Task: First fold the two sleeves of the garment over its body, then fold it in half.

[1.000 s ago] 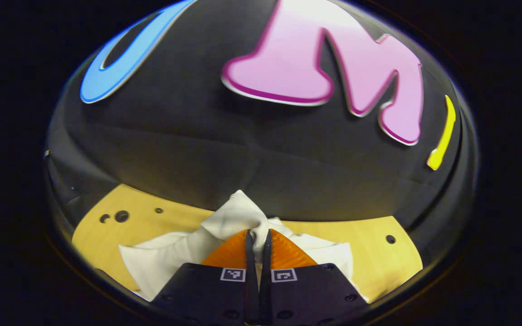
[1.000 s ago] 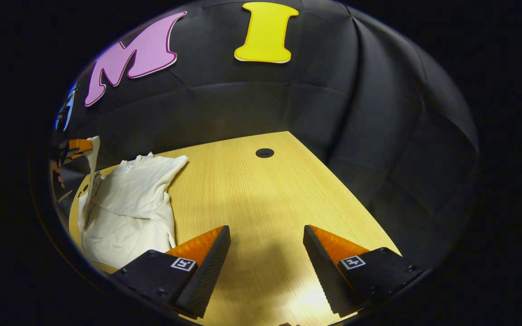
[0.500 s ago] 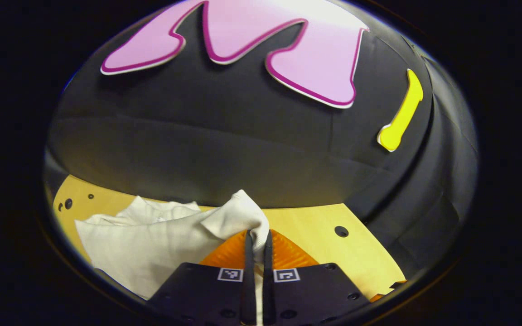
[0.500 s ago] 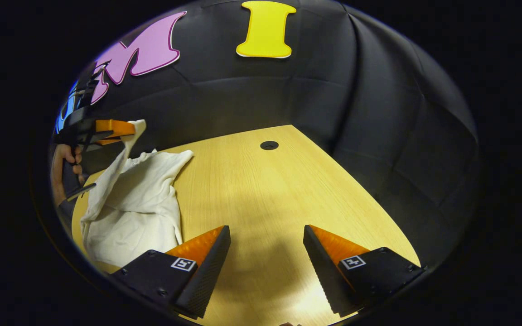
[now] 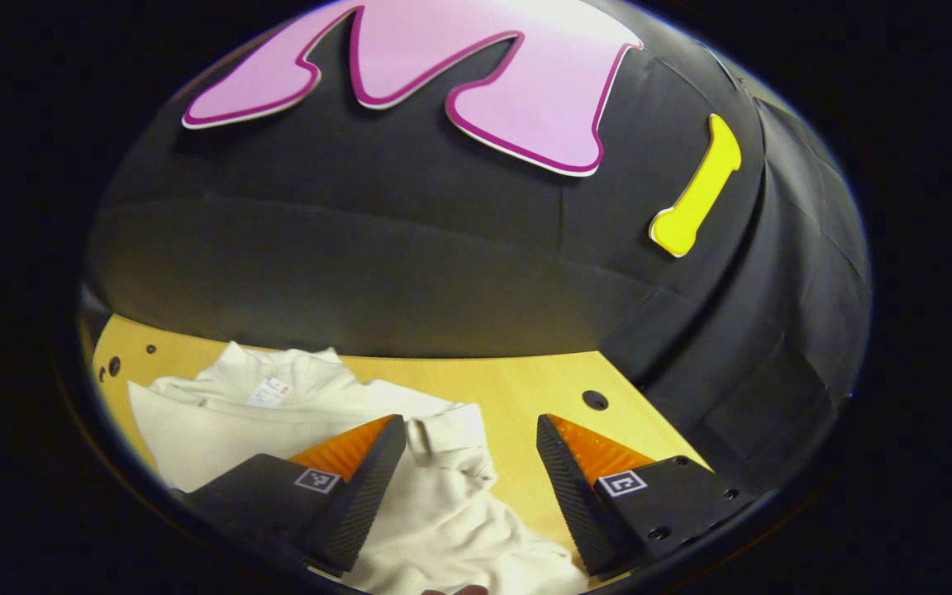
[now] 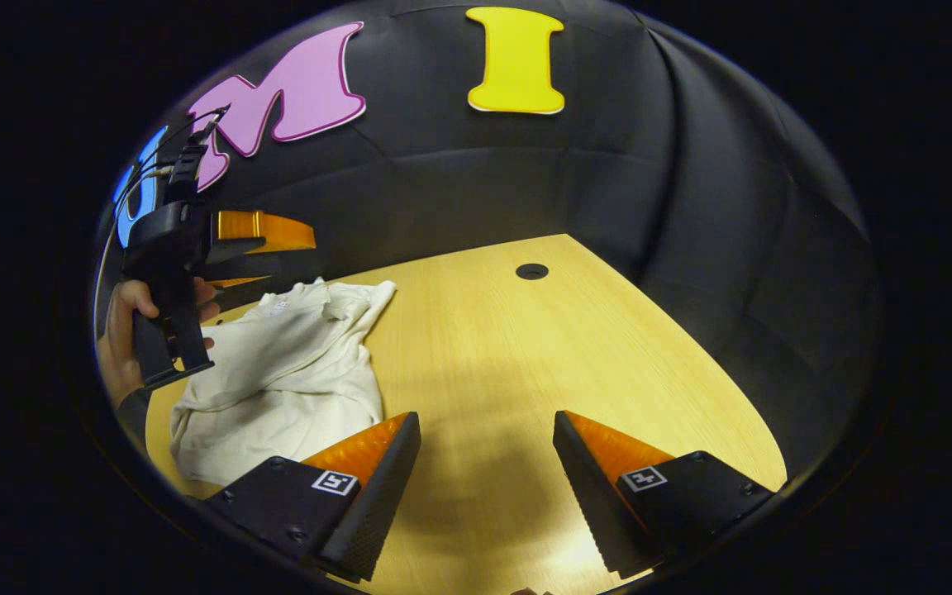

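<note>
A white garment (image 5: 311, 417) lies rumpled on the wooden table (image 5: 525, 384), collar and label toward the back wall. One sleeve (image 5: 451, 438) lies folded across its body, its cuff below my left gripper (image 5: 469, 467), which stands open above the cloth with nothing between its fingers. In the right gripper view the garment (image 6: 286, 376) lies at the left of the table (image 6: 525, 355), and the left gripper (image 6: 282, 248) hovers open above it, held by a hand (image 6: 116, 330). My right gripper (image 6: 484, 471) is open over bare wood, right of the garment.
A round hole (image 6: 531, 271) sits in the table near the back wall, seen also as a hole (image 5: 595, 400) in the left gripper view. Small holes (image 5: 112, 365) mark the far left corner. Black cloth walls close the table's back and right side.
My left gripper carried the sleeve to the right over the garment's body, then opened and let it drop. The right gripper stayed open and nearly still.
</note>
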